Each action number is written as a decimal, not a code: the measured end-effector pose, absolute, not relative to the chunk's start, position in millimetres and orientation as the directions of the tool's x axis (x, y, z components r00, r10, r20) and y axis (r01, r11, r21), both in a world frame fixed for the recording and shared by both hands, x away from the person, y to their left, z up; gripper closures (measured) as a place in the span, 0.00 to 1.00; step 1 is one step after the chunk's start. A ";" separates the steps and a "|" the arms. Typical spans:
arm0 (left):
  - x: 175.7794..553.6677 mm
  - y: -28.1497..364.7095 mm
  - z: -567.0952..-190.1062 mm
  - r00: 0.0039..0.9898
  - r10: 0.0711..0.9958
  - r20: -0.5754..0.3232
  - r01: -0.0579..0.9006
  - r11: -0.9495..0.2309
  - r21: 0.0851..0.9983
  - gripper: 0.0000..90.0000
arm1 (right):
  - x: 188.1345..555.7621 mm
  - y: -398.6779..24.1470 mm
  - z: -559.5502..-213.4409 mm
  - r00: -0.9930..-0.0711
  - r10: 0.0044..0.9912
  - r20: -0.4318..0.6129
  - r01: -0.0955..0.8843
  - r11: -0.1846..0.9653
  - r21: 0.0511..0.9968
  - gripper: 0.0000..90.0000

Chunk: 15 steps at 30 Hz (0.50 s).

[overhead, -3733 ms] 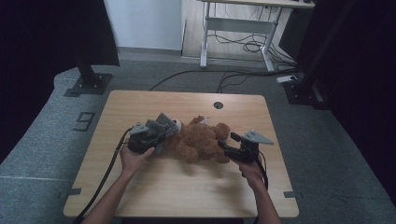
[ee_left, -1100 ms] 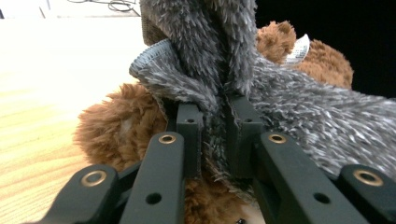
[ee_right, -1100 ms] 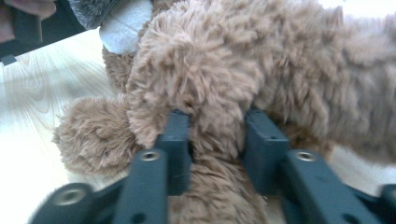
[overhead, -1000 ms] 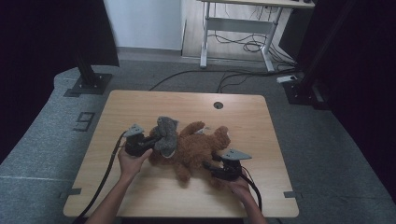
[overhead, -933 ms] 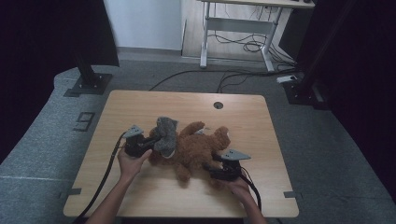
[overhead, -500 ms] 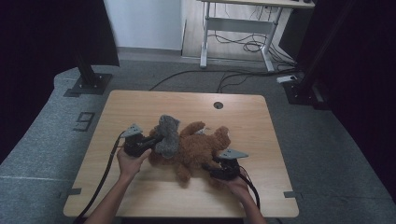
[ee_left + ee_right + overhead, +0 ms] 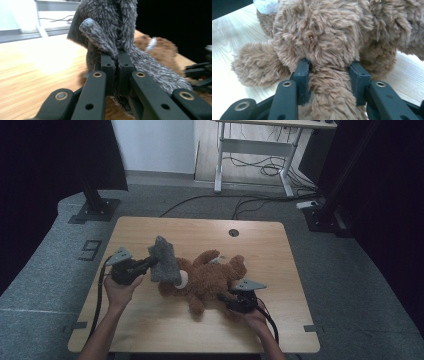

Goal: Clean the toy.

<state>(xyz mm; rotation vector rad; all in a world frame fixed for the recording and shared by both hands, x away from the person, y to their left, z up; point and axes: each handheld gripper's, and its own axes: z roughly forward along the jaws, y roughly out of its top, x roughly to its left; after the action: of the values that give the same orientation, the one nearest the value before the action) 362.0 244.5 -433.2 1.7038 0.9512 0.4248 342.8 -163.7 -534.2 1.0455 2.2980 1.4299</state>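
High view – left gripper [image 7: 149, 263] pinches grey furry cloth [image 7: 164, 261]; right gripper [image 7: 223, 298] clamps brown teddy bear's [image 7: 210, 277] limb

The right gripper [image 7: 329, 75] rises from the bottom of the frame, its two black jaws set on either side of a limb of the brown plush bear [image 7: 329, 37]. The bear's fur crowds the centre and upper right. Pale wooden table [image 7: 227, 40] shows at the left, and a light grey patch [image 7: 265, 5] sits at the upper left.

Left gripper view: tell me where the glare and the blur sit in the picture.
Left gripper view: glare whitens the wooden tabletop left of the grey plush garment; the brown teddy bear behind looks soft, and the other gripper at the right edge is blurred against darkness.
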 end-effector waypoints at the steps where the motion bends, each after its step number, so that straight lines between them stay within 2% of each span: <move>1: 362.5 249.4 -434.4 0.608 0.773 -0.184 0.388 -0.086 0.918 0.95 | 343.0 -163.8 -534.2 -0.716 0.679 0.162 0.445 0.265 0.855 0.65; 8: 365.2 258.9 -442.1 0.584 0.788 -0.197 0.410 -0.077 0.909 0.95 | 343.6 -163.9 -534.5 -0.717 0.676 0.168 0.447 0.262 0.855 0.65; 15: 382.9 220.1 -462.2 0.640 0.744 -0.189 0.482 -0.198 0.853 0.93 | 343.5 -163.7 -534.6 -0.719 0.674 0.167 0.447 0.265 0.854 0.65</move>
<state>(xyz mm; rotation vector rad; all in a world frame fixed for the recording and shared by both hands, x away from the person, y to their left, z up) 382.9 220.1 -462.2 1.8523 0.9775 0.3260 343.5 -163.7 -534.6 1.0437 2.3056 1.4362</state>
